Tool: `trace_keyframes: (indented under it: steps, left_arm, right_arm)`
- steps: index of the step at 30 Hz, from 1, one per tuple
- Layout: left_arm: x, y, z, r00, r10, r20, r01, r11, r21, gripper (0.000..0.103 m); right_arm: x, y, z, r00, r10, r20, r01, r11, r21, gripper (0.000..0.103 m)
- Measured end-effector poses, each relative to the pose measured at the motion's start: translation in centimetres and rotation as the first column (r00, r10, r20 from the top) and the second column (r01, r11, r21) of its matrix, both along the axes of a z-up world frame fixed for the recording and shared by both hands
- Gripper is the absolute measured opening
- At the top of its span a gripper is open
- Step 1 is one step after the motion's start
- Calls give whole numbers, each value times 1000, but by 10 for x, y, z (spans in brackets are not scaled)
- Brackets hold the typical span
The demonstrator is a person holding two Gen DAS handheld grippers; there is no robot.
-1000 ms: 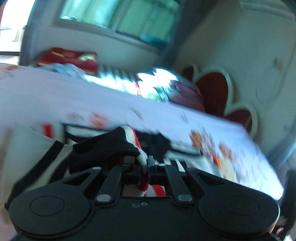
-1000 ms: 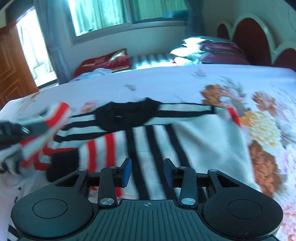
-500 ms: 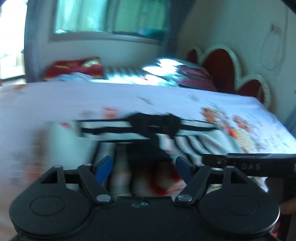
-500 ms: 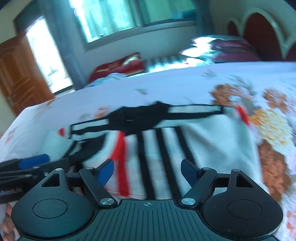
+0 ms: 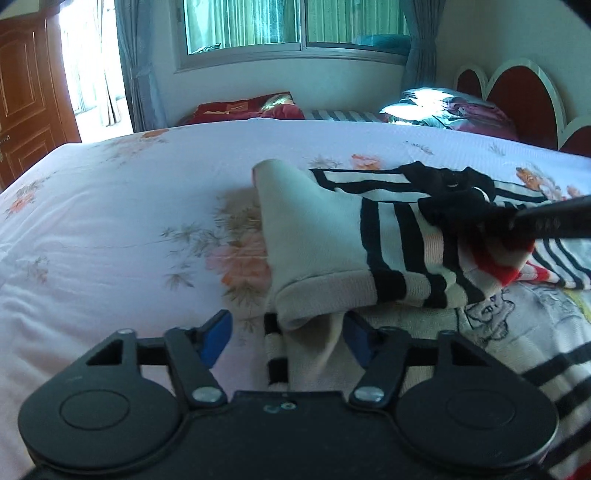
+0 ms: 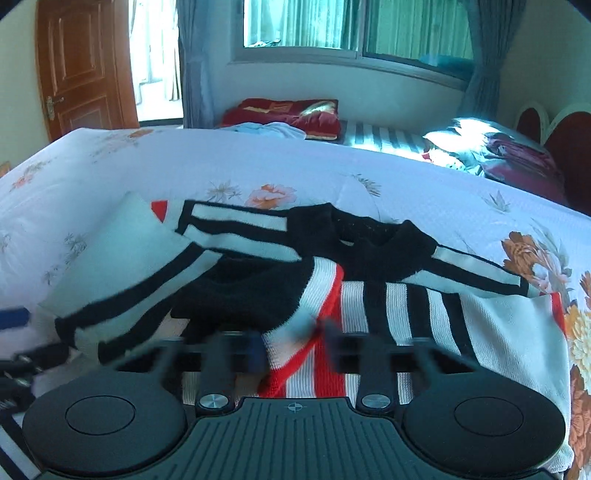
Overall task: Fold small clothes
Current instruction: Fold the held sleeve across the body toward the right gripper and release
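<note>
- Bedroom: floral bedsheet (image 5: 110, 206) as work surface, window (image 5: 295, 26) and curtains far, wooden door (image 6: 81, 66) far left, red headboard (image 5: 517, 96) far right.
- Striped sweater (image 6: 424, 310) near right on bed, left sleeve (image 5: 317, 236) folded inward across body; judged partway, right side and bottom unfolded.
- Left gripper (image 5: 286, 338) spread wide, straddling sleeve cuff, holding nothing.
- Right gripper (image 6: 293, 347) motion-blurred over sweater; grip impossible to tell.

A small white knitted sweater (image 6: 424, 314) with black vertical stripes, red bands and a black collar lies spread on the flower-printed bed sheet (image 5: 110, 229). Its left sleeve (image 5: 317, 243), white with black stripes, is folded across the body, the black cuff resting over the red-striped chest.
</note>
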State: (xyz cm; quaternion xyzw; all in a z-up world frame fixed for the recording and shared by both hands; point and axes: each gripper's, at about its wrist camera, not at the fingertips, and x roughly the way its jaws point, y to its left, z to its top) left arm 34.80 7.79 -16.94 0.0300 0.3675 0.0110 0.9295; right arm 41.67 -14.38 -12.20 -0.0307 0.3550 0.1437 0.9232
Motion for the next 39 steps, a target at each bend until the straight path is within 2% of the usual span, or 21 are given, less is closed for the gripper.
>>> trace_keyframes:
  steps: [2,3,4,7,9,12,14,16,17,18,20,23,24,25,27,30,33,35,37,38,39]
  left_arm:
    - [9,-5,-4,1000,6,24,-6,1000,17,44]
    - [10,-6,-6,999,4,32,-6,999,35,31]
    - [13,-6,-8,999,-4,32,3,999,36,26]
    - [10,-7,-10,999,-20,44,19,999,31,22]
    - [7,-11,-11,998,-35,50,33,998,45,21]
    - [8,-11,-14,999,-40,37,39,999,35,20]
    - [8,-10,-12,998,-42,35,41,999,25,20]
    - [7,-8,-12,998,-49,26,48,998,30,20]
    - [8,-8,-12,998,-56,22,55,998,35,20]
    - [9,-8,-13,998,-60,19,59,997,41,21]
    - [10,-7,-13,998,-62,8,62,998,32,21]
    - [10,1,-5,998,-57,-7,57,997,-51,30]
    - [9,4,-2,998,-58,-18,56,995,-88,37]
    - [8,8,2,998,-55,-27,52,992,-119,48]
    - [2,13,10,999,-32,-23,28,985,-168,65]
    - [-2,20,25,1000,-5,8,7,974,-225,66]
    - [13,22,32,1000,17,1,-16,963,-267,67]
    - [33,21,30,999,31,-19,-35,958,-285,67]
    - [54,18,25,999,34,-39,-44,954,-298,67]
    - [63,17,22,998,39,-44,-51,952,-301,67]
    - [72,17,19,998,41,-49,-54,951,-306,67]
  right_arm:
    - [1,-8,7,1000,-19,11,18,999,30,9]
    - [2,-17,11,999,-41,11,40,998,53,6]
    - [1,-28,16,997,-74,14,73,994,80,6]
    - [-4,-69,19,979,-203,-5,202,971,128,6]
    - [-4,-91,7,965,-250,-77,259,957,133,5]
    - [-7,-104,-8,960,-237,-150,259,954,149,6]
    - [-12,-109,-7,961,-238,-138,260,951,170,7]
    - [-13,-115,-5,957,-249,-148,275,944,184,28]
    - [-14,-118,-4,954,-265,-143,289,939,188,44]
    - [-15,-122,-3,950,-279,-139,303,932,197,50]
    - [-18,-130,-4,944,-289,-159,320,918,233,50]
    - [-19,-139,-6,940,-290,-182,330,908,257,50]
    - [-17,-139,-7,939,-290,-184,331,909,255,47]
    - [-17,-141,-8,938,-295,-184,335,907,254,41]
    - [-18,-144,-8,936,-304,-178,343,903,261,11]
    - [-21,-143,-6,942,-302,-150,331,913,240,9]
    - [-27,-136,-2,958,-273,-83,285,940,190,9]
    - [-21,-137,-8,957,-254,-140,276,946,173,10]
    - [-19,-149,-12,944,-270,-189,308,927,215,25]
    - [-20,-155,-10,939,-287,-188,327,916,233,39]
    - [-21,-159,-7,939,-294,-180,333,908,253,46]
